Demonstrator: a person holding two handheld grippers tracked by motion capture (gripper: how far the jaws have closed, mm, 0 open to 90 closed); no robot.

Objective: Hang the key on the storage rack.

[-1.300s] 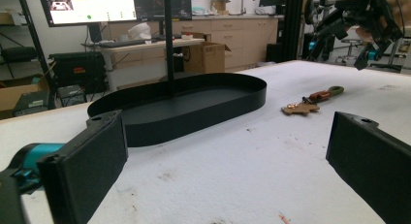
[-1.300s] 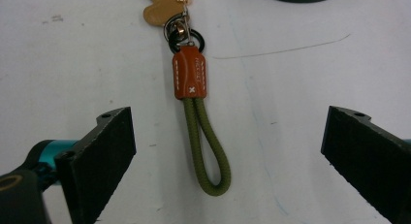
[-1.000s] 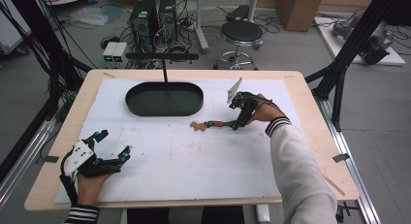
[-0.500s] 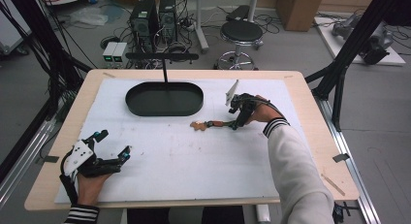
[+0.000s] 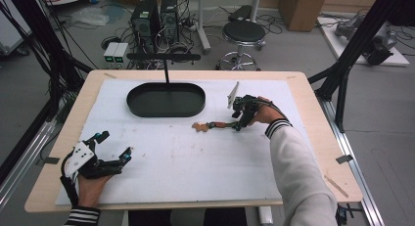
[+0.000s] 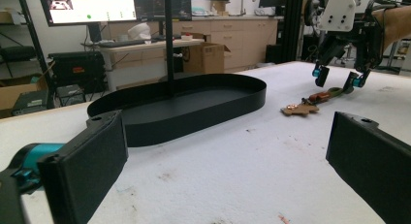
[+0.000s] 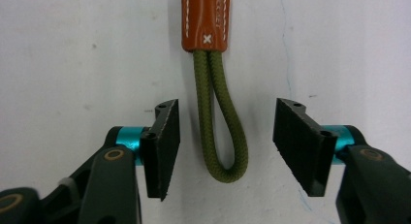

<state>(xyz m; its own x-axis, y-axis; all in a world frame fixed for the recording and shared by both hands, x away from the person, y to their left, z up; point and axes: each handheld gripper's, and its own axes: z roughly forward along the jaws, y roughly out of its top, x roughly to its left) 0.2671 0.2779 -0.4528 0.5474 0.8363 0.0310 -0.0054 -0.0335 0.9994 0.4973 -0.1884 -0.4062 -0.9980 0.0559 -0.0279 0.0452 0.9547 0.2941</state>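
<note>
Olive-green cord, doubled into a loop (image 7: 220, 122) and stitched into a brown leather tab (image 7: 205, 19), lies flat on the white table (image 7: 72, 54) in my right gripper view, detail the high view cannot give me: from above the whole strap (image 5: 215, 124) reads as a thin brown line ending in a small tan piece. My right gripper (image 5: 238, 124) has just been closing its jaws, yet they stand apart, one each side of the loop with bare table between pad and cord. From the left gripper view I see the black oval tray (image 6: 194, 105) and the strap to its right. My left gripper (image 5: 113, 148) rests near the table's front left corner, jaws spread wide on nothing.
</note>
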